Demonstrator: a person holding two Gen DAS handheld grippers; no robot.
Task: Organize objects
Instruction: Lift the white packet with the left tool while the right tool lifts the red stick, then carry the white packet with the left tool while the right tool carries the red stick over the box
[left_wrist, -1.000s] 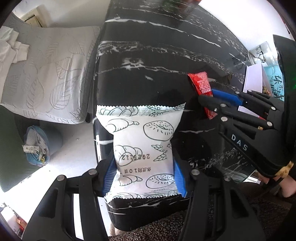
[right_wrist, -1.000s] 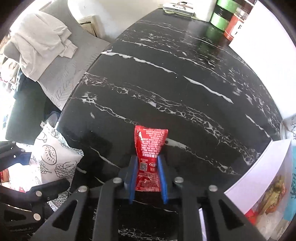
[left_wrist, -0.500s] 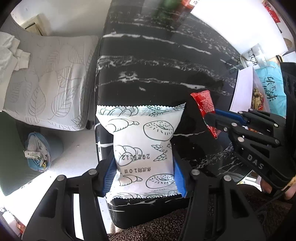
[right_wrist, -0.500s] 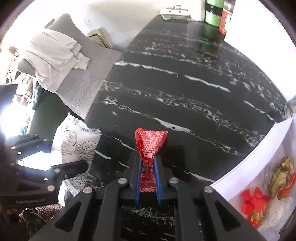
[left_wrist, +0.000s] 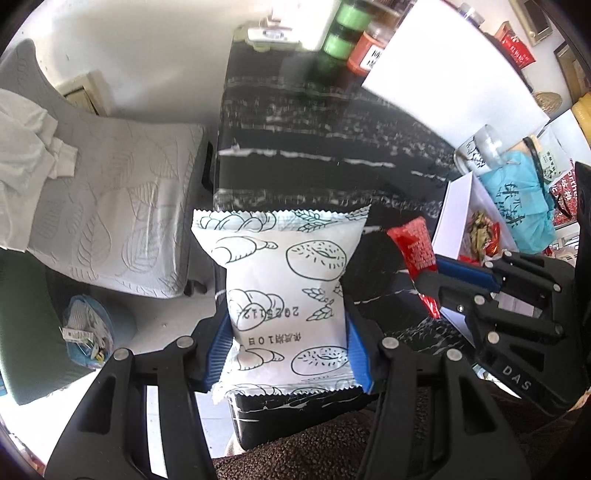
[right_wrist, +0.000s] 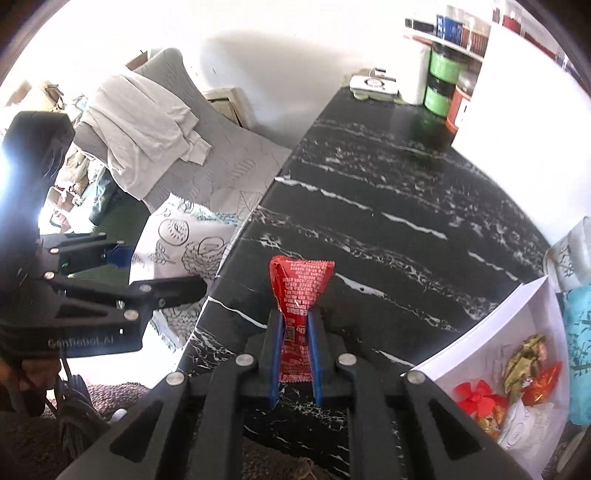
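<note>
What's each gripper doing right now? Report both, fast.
Left gripper: shut on the white bread packet.
Right gripper: shut on the red sachet.

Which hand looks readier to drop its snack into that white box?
Right. Its tongs, shut on the red sachet, are beside the white box; the left tongs hold the bread packet farther off.

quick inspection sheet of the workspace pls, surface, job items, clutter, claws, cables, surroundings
surface: black marble table, white veins.
job's things: white snack bag and red sachet, both held above the table; white box at right holds wrapped sweets.
clutter: green jars, red-lidded jar, blue bag.
claws: left claw shut on the bag; right claw shut on the sachet.
cables: nothing seen.
surroundings: grey sofa with a white cloth, white wall.
</note>
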